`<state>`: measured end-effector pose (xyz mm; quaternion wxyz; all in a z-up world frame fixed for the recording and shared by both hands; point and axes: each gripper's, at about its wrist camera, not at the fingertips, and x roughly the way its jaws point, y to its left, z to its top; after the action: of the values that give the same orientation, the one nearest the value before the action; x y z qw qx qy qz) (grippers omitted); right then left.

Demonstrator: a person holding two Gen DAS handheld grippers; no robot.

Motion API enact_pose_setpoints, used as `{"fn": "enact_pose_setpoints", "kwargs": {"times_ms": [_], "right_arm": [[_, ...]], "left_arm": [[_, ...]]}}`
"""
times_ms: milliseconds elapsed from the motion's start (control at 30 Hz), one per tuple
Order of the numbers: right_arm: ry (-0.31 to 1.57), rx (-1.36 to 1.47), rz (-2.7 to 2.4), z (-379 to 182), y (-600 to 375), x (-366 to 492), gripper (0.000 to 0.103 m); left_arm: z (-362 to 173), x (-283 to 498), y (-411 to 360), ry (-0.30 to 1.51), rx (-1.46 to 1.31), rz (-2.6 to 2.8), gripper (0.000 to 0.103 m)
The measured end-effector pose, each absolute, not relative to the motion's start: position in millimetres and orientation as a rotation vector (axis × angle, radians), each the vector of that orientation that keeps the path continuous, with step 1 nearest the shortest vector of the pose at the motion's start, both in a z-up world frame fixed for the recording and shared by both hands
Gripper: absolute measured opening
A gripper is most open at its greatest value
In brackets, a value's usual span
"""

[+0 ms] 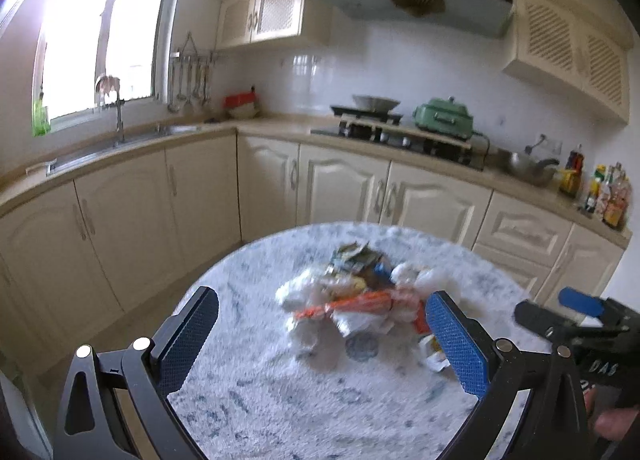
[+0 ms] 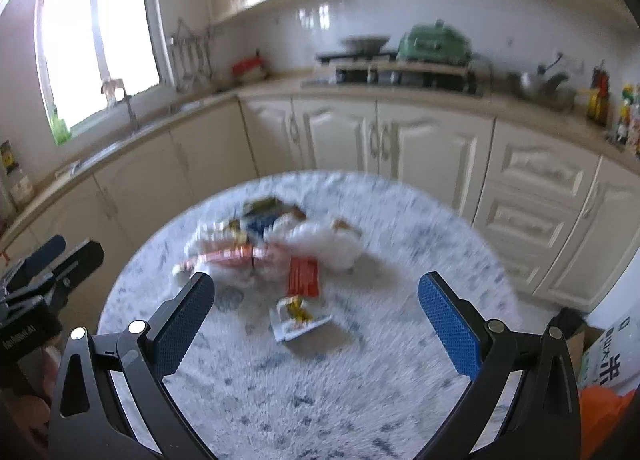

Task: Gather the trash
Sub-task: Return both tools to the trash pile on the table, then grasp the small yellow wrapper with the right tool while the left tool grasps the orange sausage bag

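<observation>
Because the trash pile (image 1: 356,292) is crumpled wrappers, white tissue-like wads and thin plastic, it is likely very light, soft and springy, with slick foil faces that could slide out of a pinch. It lies heaped near the middle of the round marbled surface (image 1: 280,412), with a red wrapper (image 2: 303,277) and a small white packet (image 2: 298,320) lying at the pile's near edge. A bite on a bunched fold or a thick wad looks safer than on a flat edge. Both the left gripper (image 1: 320,340) and the right gripper (image 2: 318,324) stand wide open, holding nothing, short of the heap. Nothing blocks the approach; the two grippers flank each other closely and could collide. A bag or box (image 2: 604,352) sits low at right.
</observation>
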<state>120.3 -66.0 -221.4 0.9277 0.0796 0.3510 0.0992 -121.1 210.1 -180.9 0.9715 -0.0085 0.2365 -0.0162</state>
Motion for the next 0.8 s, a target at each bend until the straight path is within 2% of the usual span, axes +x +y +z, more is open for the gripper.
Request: {"fn": "enact_pose_setpoints", "kwargs": {"times_ms": [167, 300, 400, 500, 533, 567, 733, 767, 800], "right_arm": [[0.851, 0.15, 0.236, -267.3, -48.8, 149.9, 0.102], [0.91, 0.143, 0.251, -293.5, -40.1, 168.2, 0.097], [0.952, 0.118, 0.249, -308.7, -34.9, 179.9, 0.082], [0.942, 0.06, 0.242, -311.5, -28.0, 183.5, 0.072], [0.942, 0.043, 0.247, -311.6, -25.8, 184.0, 0.066], [0.938, 0.018, 0.249, -311.3, -23.0, 182.8, 0.054], [0.934, -0.012, 0.281, -309.7, -20.6, 173.8, 0.042], [0.933, 0.0, 0.287, -308.9, -23.3, 173.2, 0.031], [0.934, 0.011, 0.29, -308.0, -23.7, 173.1, 0.027]], "left_arm": [[-189.2, -76.9, 213.1, 0.565, -0.009, -0.025, 0.102], [-202.2, -53.4, 218.5, 0.62, -0.01, -0.019, 0.102], [-209.4, -39.8, 222.4, 0.65, -0.011, -0.01, 0.102], [-216.2, -27.4, 228.1, 0.667, -0.005, -0.001, 0.102], [-218.7, -21.6, 231.2, 0.673, -0.001, 0.0, 0.102], [-219.1, -15.5, 233.8, 0.68, 0.004, 0.002, 0.102], [-222.6, 18.1, 241.1, 0.694, 0.072, -0.028, 0.102], [-222.9, 26.6, 240.0, 0.699, 0.108, -0.033, 0.102], [-225.6, 33.3, 238.0, 0.7, 0.14, -0.041, 0.102]]}}
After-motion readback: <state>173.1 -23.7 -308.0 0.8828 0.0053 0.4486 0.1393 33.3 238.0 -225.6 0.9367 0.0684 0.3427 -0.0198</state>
